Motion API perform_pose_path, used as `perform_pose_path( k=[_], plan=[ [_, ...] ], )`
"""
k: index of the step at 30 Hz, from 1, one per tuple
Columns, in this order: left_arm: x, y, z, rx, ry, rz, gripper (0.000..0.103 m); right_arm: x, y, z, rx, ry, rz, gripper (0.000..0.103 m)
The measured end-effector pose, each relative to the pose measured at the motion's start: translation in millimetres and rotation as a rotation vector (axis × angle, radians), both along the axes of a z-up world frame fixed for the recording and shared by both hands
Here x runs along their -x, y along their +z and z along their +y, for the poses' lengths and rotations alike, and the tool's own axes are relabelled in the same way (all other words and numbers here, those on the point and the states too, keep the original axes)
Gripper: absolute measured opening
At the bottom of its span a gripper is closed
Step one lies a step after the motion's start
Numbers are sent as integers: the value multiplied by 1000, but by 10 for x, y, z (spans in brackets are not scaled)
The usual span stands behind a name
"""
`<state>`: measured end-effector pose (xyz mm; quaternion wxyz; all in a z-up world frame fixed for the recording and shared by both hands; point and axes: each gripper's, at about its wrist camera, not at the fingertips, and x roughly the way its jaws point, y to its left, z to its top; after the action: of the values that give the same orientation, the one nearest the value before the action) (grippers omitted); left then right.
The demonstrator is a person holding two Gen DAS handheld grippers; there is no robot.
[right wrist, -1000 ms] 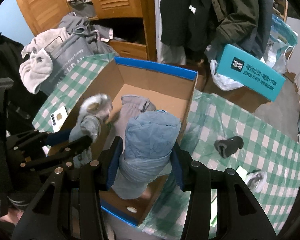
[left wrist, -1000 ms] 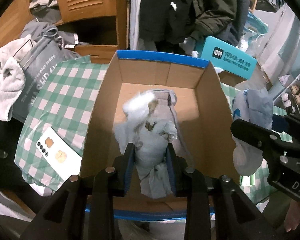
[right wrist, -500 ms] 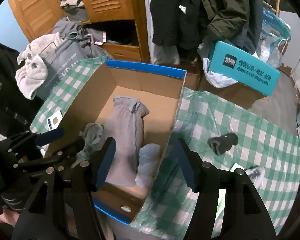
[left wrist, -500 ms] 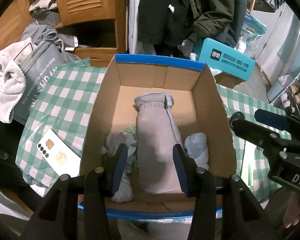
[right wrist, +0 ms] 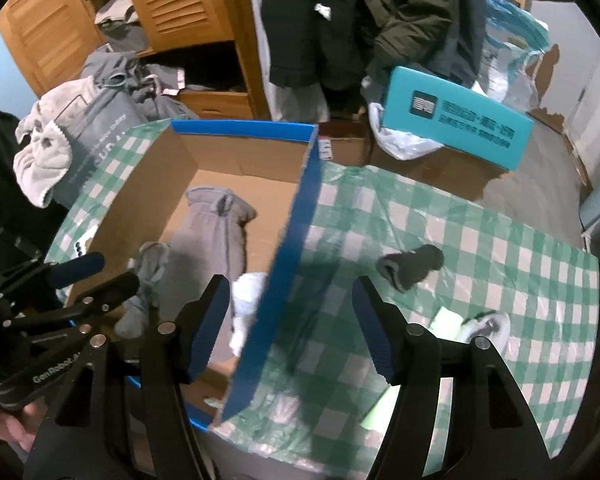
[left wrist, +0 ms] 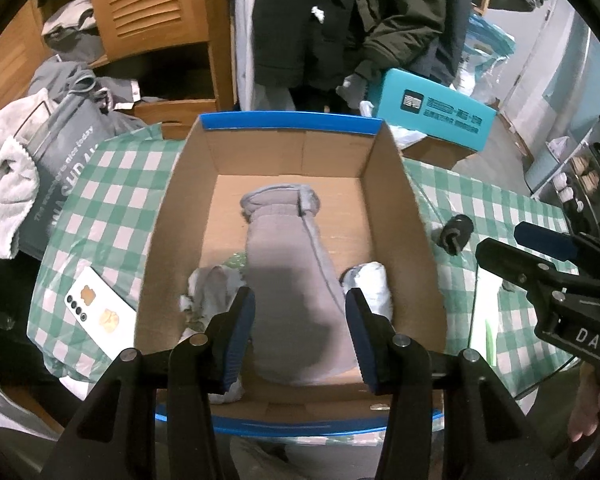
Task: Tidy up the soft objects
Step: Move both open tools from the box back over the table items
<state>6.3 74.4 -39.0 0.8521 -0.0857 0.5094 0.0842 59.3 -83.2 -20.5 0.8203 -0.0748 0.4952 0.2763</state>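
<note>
**A:** ok so where's all the soft stuff sitting right now?

**B:** mostly in the cardboard box (left wrist: 396, 200), the one with blue tape on the rim. The grey sweatpants (left wrist: 296, 280) lie rolled lengthwise down the middle of the box floor. A crumpled grey sock (left wrist: 210, 284) lies against their left side, and a pale blue sock (left wrist: 370, 280) sits on their right, near the box's right wall.

**A:** and the grippers? holding anything?

**B:** nope. The left gripper (left wrist: 300, 334) hangs over the near end of the box with its jaws spread, and they've just been opening. The sweatpants show between the blue pads (left wrist: 240, 332) but lie down on the box floor, not pinched. The right gripper (right wrist: 290, 326) is parted too, jaws also just been opening, nothing in them. It hangs over the box's right wall, so one finger is over the inside and the other over the green checked cloth (right wrist: 500, 264).

**A:** anything still outside the box?

**B:** yeah, a dark rolled sock (right wrist: 412, 266) lies on the checked cloth to the right of the box, well clear of it. There's a white phone (left wrist: 98, 312) lying on the cloth to the left of the box, and a teal carton (left wrist: 436, 114) behind its far right corner.
</note>
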Motion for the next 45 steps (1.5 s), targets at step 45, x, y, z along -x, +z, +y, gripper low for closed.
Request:
perform_pose_path(
  k=[45],
  plan=[
    [-470,-170,-1431,-79,-243,75,50,-352,-353,-1859,26,-345,29,65]
  ],
)
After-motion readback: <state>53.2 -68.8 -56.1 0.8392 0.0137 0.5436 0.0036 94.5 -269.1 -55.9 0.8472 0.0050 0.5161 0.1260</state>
